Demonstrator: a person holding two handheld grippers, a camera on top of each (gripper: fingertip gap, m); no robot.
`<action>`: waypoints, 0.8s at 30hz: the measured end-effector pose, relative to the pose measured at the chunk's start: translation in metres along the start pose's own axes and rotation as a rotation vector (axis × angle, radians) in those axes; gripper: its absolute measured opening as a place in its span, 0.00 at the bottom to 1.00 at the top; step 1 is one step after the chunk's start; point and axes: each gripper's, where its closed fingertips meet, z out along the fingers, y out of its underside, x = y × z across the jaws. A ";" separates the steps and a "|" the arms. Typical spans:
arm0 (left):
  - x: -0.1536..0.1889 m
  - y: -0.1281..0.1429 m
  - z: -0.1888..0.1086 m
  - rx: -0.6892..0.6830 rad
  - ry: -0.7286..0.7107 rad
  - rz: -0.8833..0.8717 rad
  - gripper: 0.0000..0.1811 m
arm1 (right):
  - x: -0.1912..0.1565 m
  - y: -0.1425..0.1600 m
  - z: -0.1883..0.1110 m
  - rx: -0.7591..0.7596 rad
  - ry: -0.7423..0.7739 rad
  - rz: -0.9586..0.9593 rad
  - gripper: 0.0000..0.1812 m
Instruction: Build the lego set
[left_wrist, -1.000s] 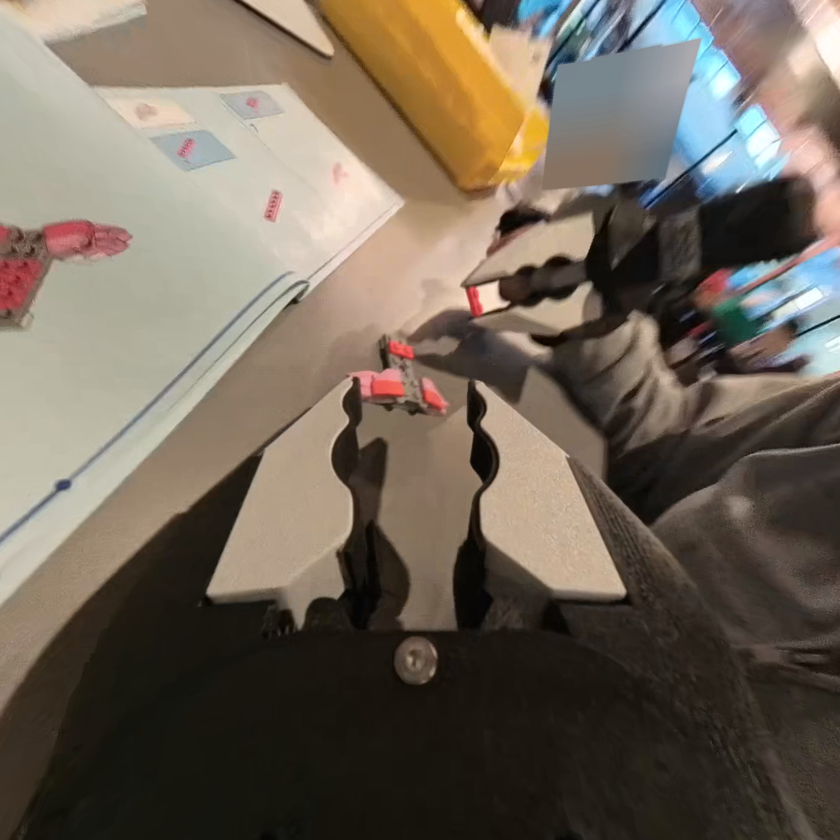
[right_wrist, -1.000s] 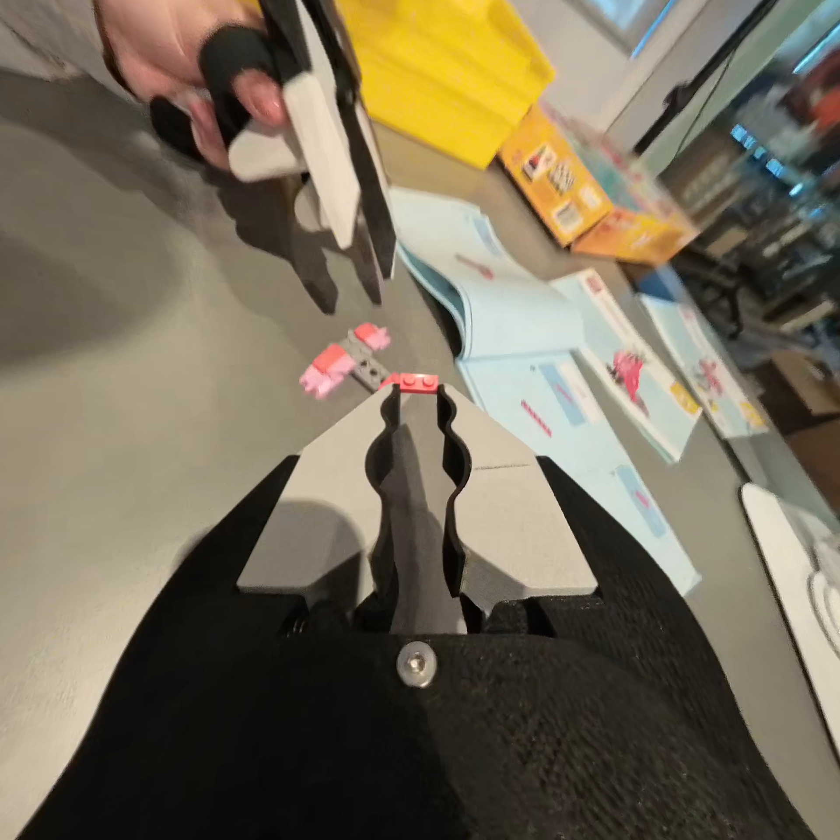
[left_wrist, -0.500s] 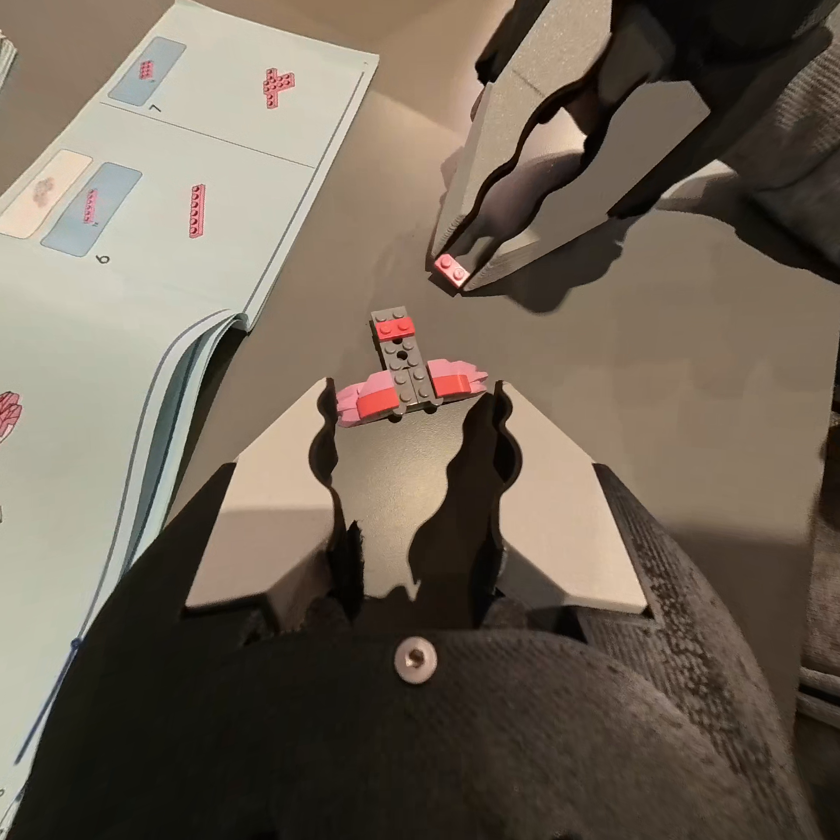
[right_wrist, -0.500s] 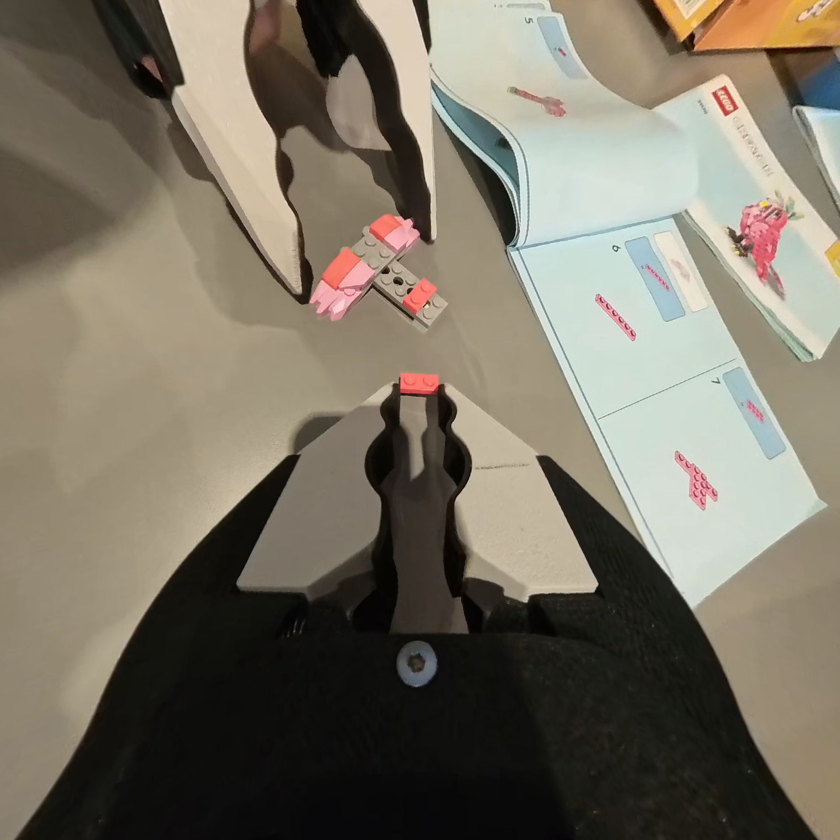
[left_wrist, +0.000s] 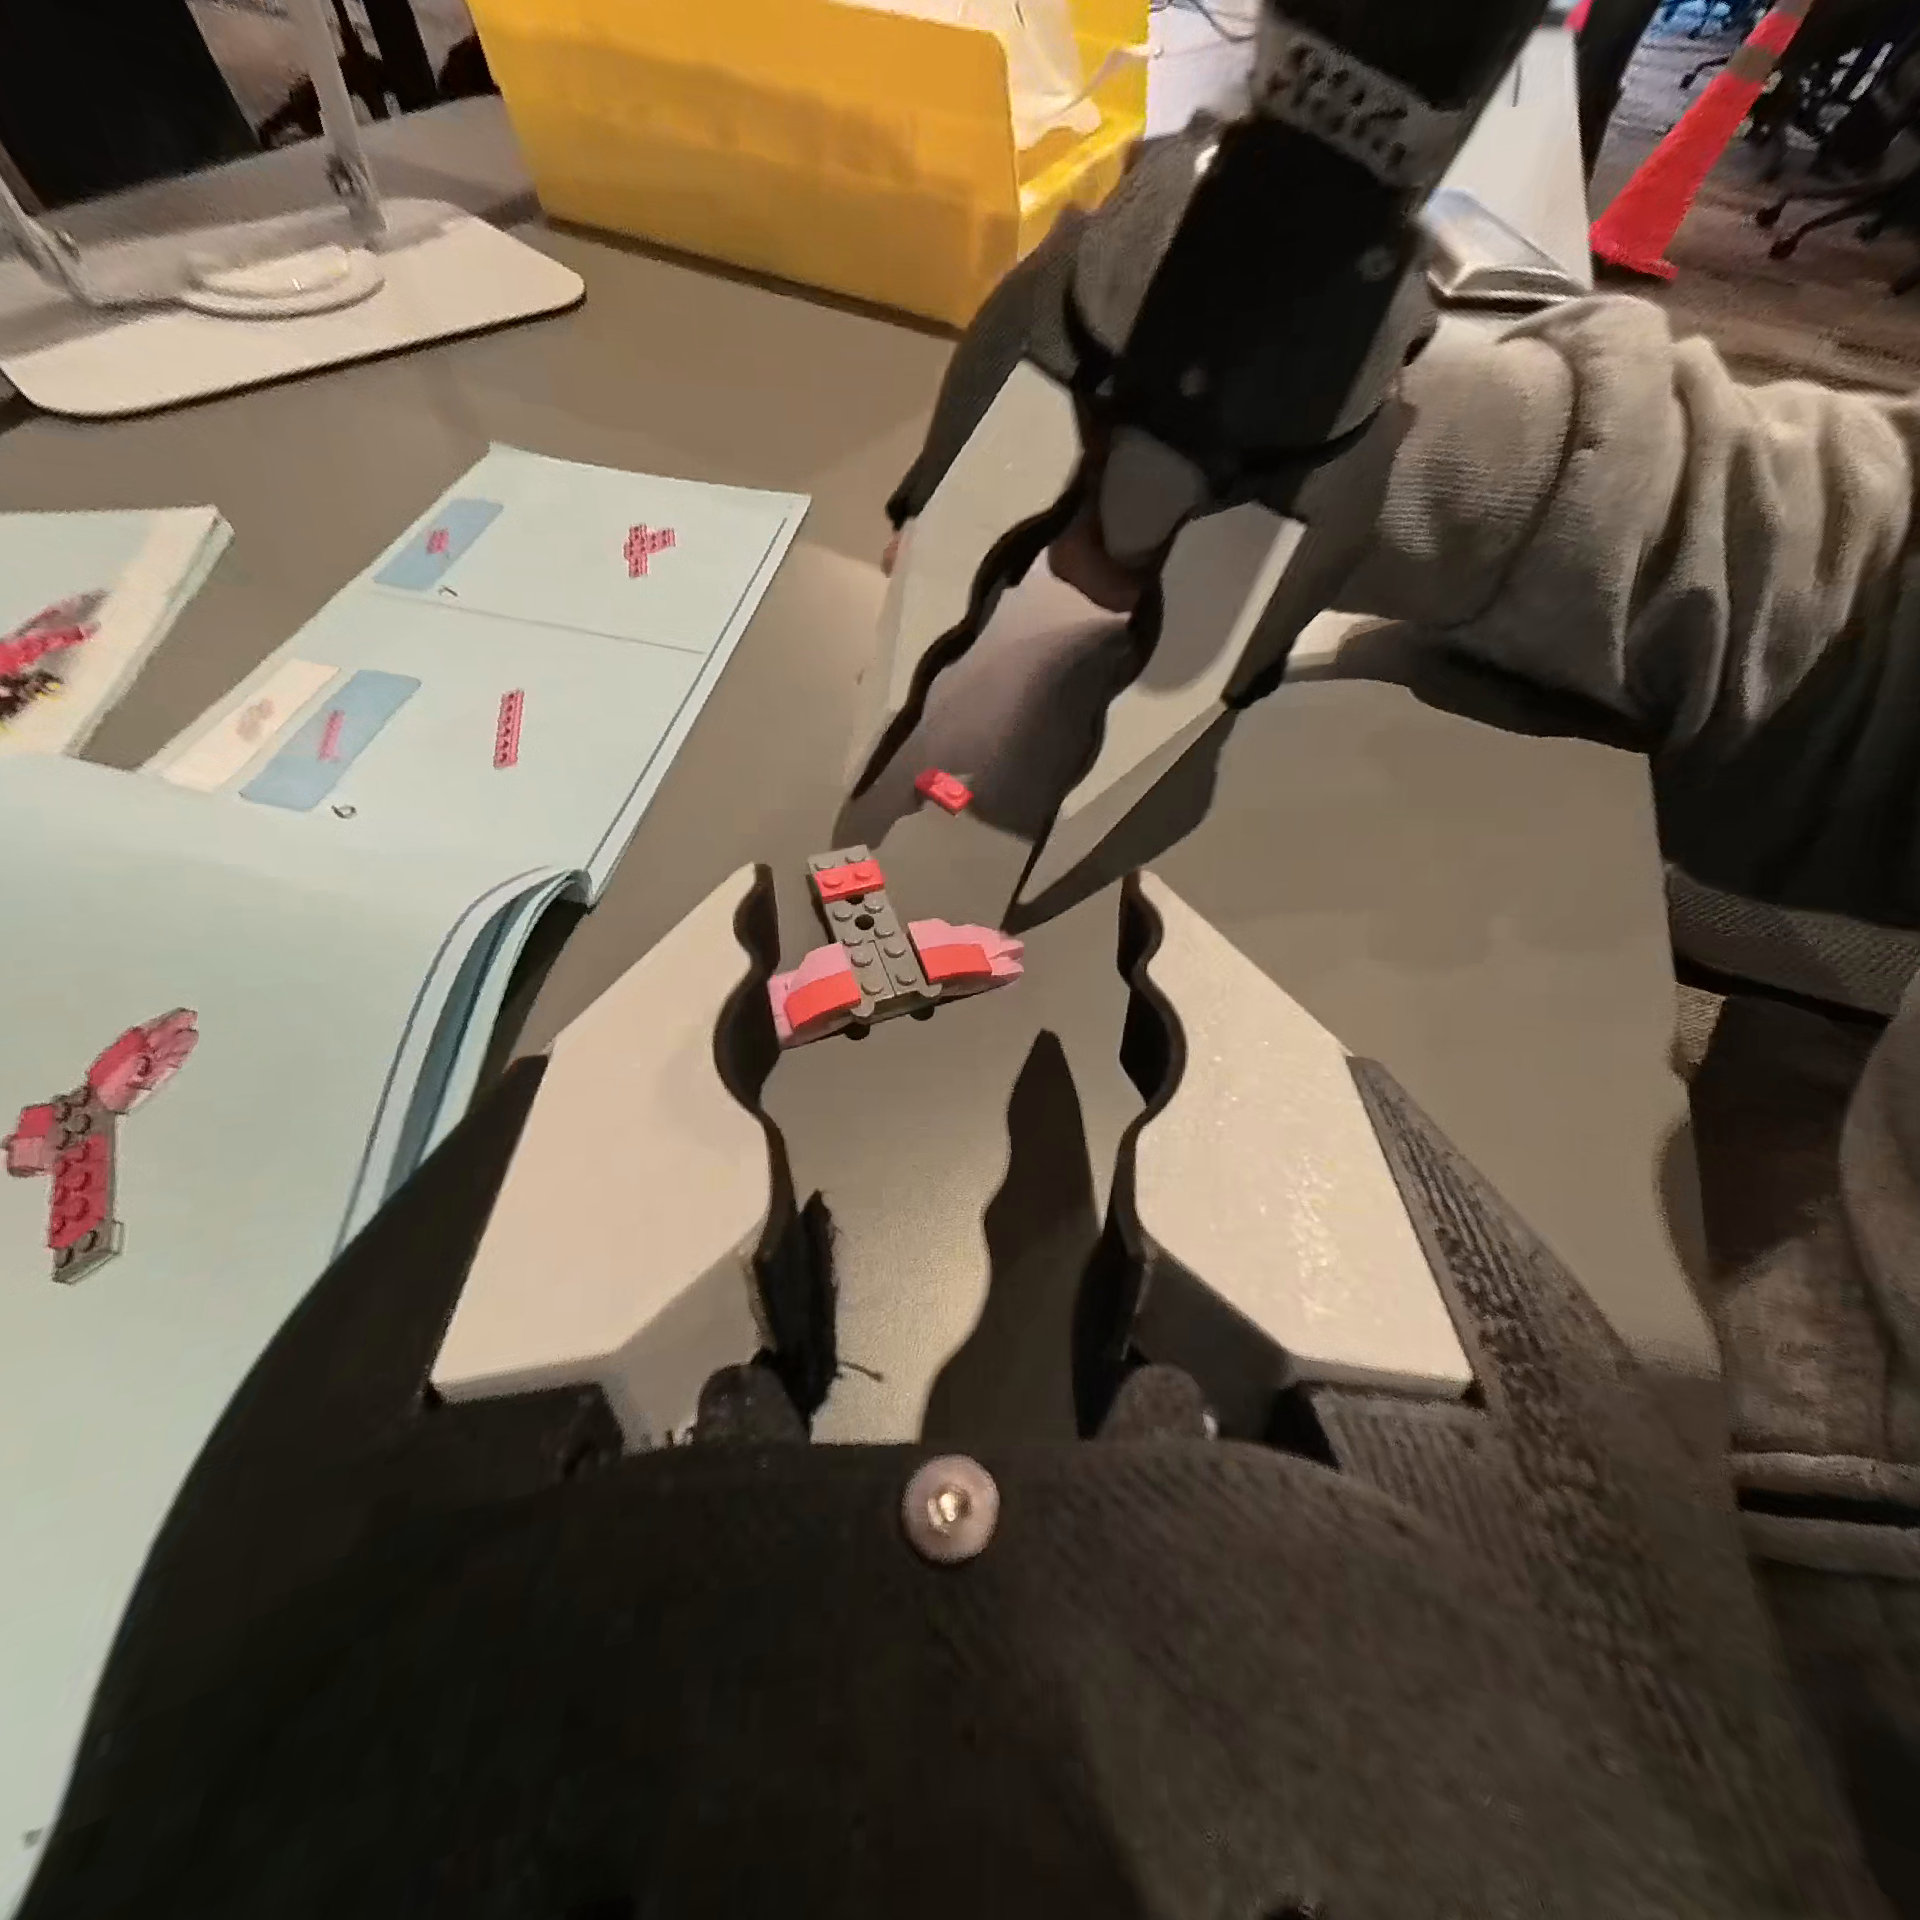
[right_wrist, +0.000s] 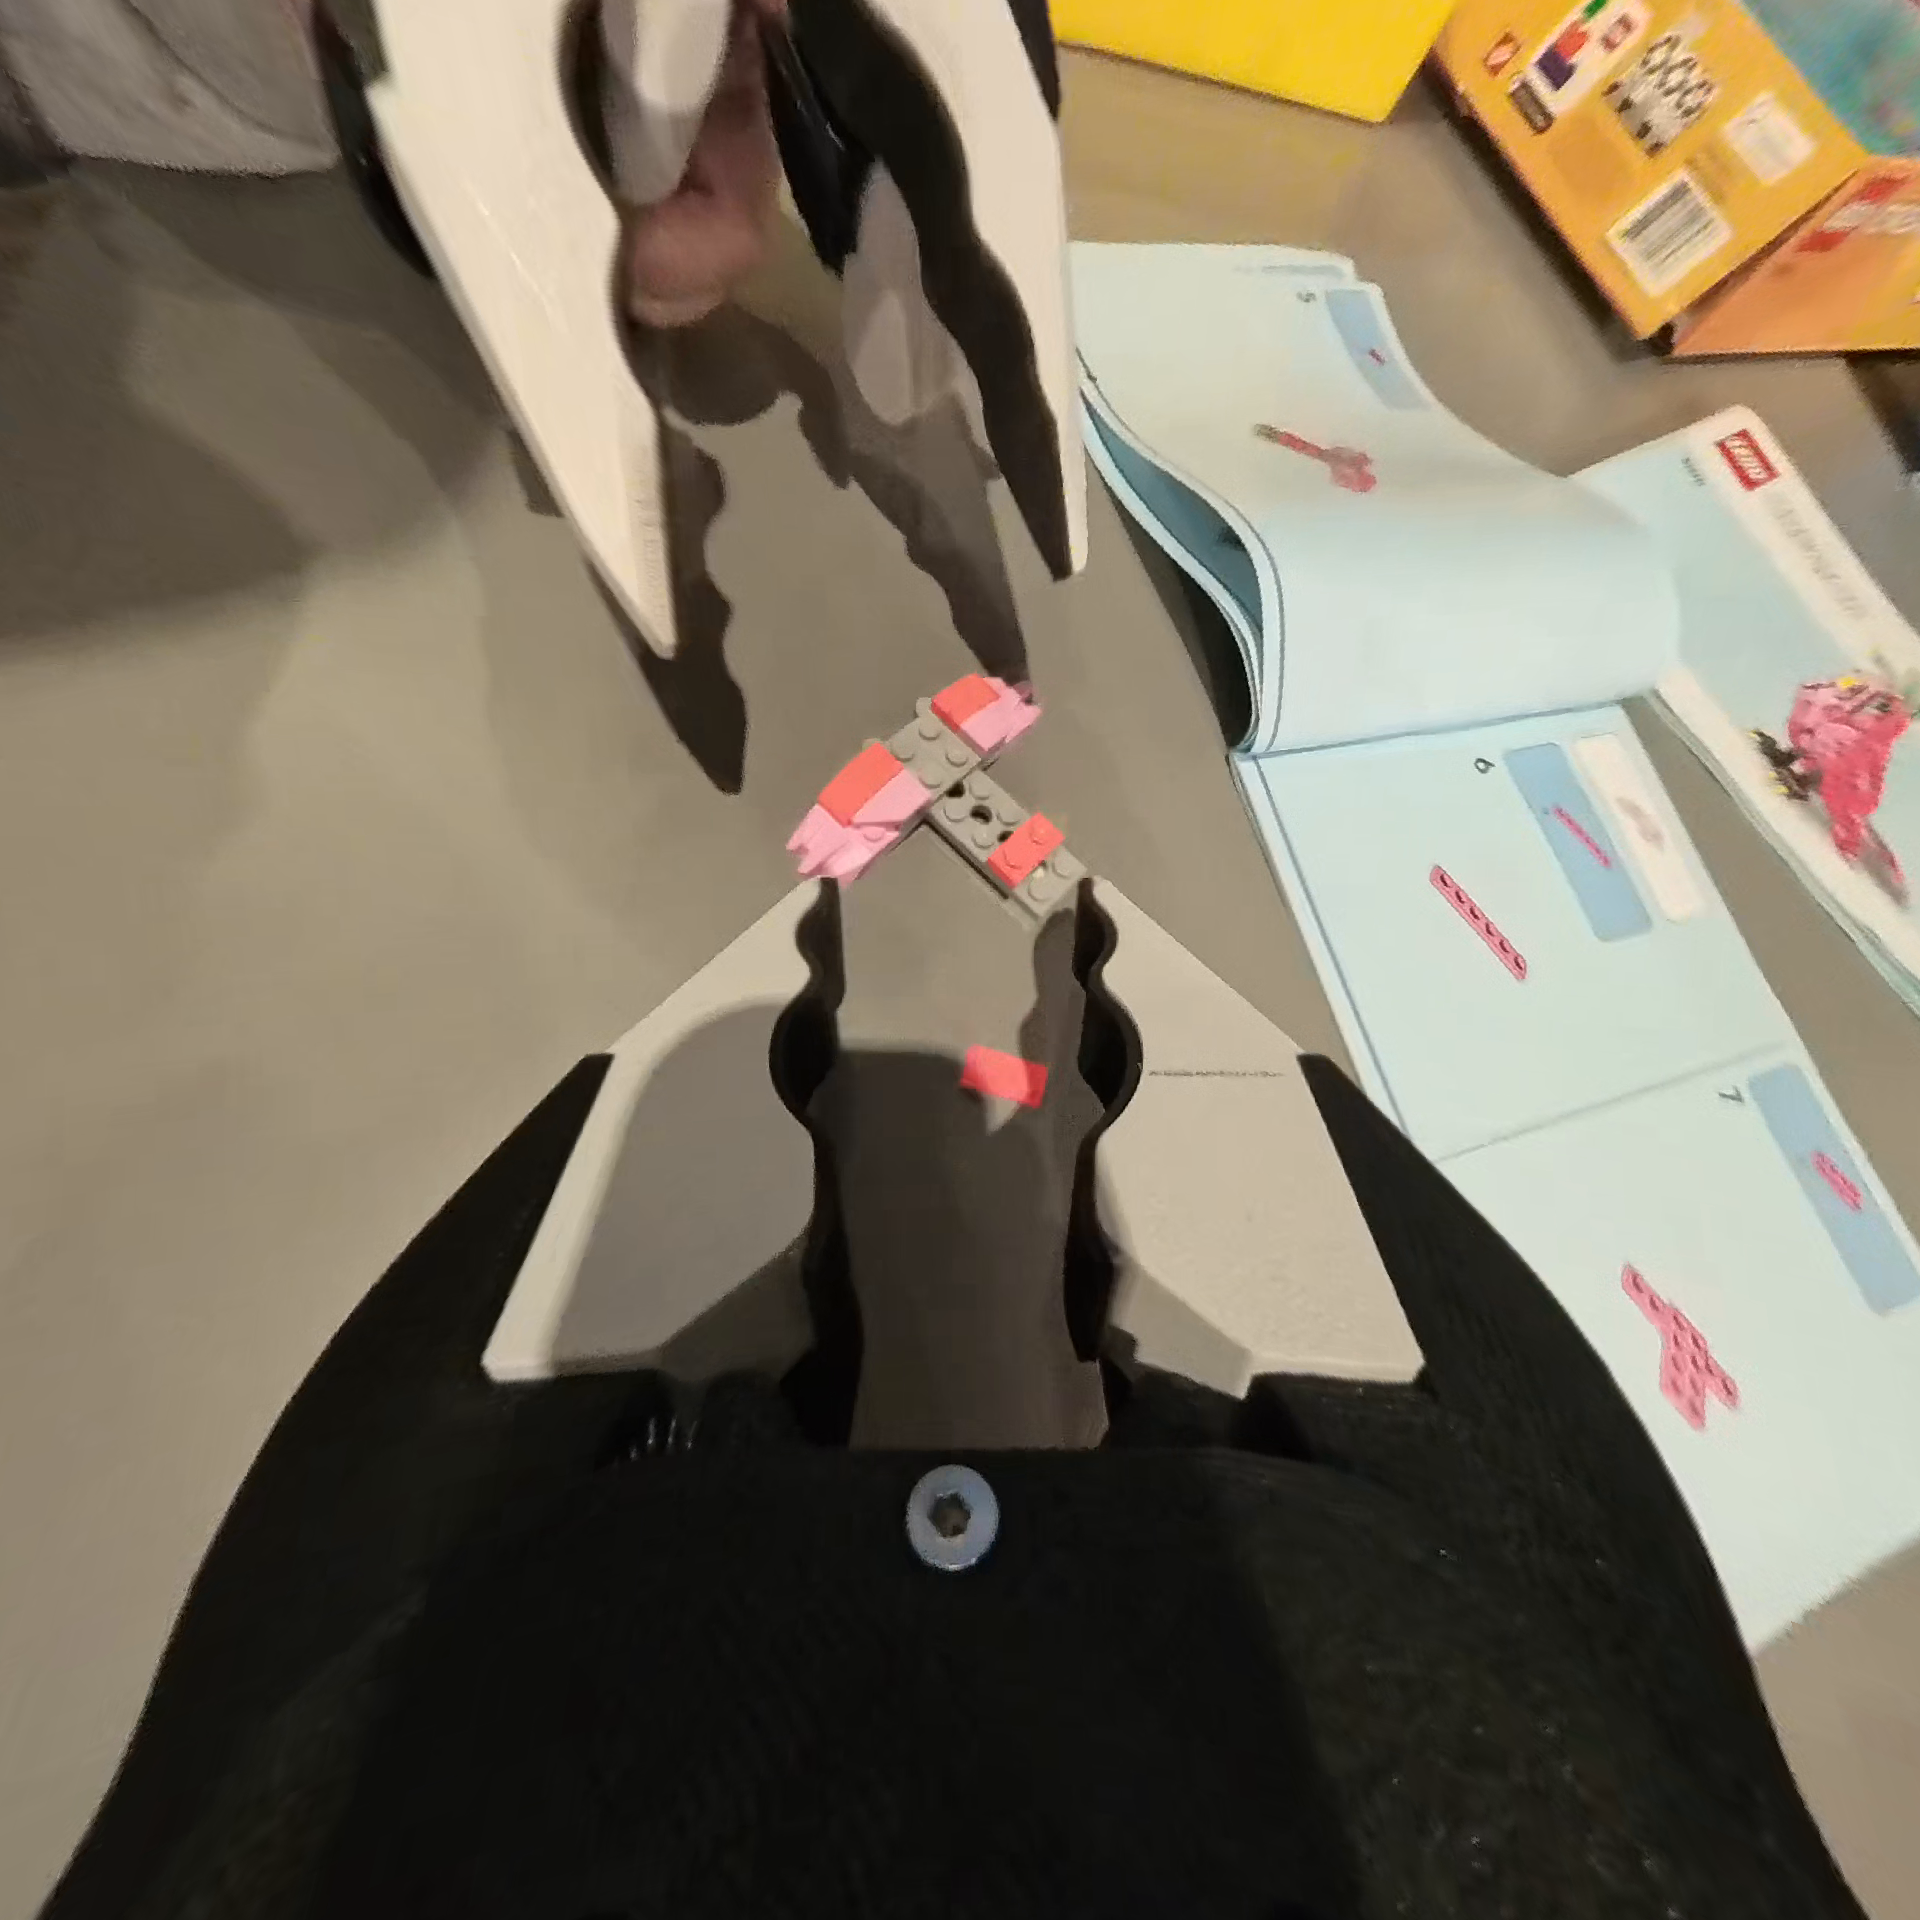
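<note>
A small lego assembly (left_wrist: 883, 956), a grey plate with red and pink pieces, lies on the grey table. My left gripper (left_wrist: 940, 894) is open, its fingertips on either side of the assembly and not touching it. My right gripper (right_wrist: 956, 888) is open, with its tips just short of the assembly (right_wrist: 935, 800). A small red brick (right_wrist: 1003, 1075) lies loose between the right fingers, gripped by neither. In the left wrist view the red brick (left_wrist: 943, 790) sits just beyond the assembly, under the right gripper (left_wrist: 930, 873). The left gripper (right_wrist: 862, 613) shows above the assembly in the right wrist view.
An open light-blue instruction booklet (left_wrist: 468, 665) lies beside the assembly and also shows in the right wrist view (right_wrist: 1455, 935), next to a second booklet (right_wrist: 1818, 675). A yellow bin (left_wrist: 790, 135), a white mat (left_wrist: 312, 301) and orange lego boxes (right_wrist: 1662, 135) stand farther back. Tip to tip, the grippers are about 5 cm apart.
My right gripper has opened and let go of the small red brick, which now lies loose between its fingers. Both grippers have closed in on the assembly, and the left stands wider open.
</note>
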 end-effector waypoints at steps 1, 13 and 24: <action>-0.001 0.000 -0.001 0.001 -0.002 0.015 0.36 | 0.003 0.001 0.005 -0.006 -0.008 -0.007 0.25; -0.010 0.021 -0.023 -0.047 0.004 0.331 0.35 | 0.002 0.002 0.018 -0.036 -0.217 0.039 0.15; -0.017 0.021 -0.034 0.062 -0.097 0.794 0.38 | -0.007 -0.018 0.005 0.062 -0.228 0.058 0.08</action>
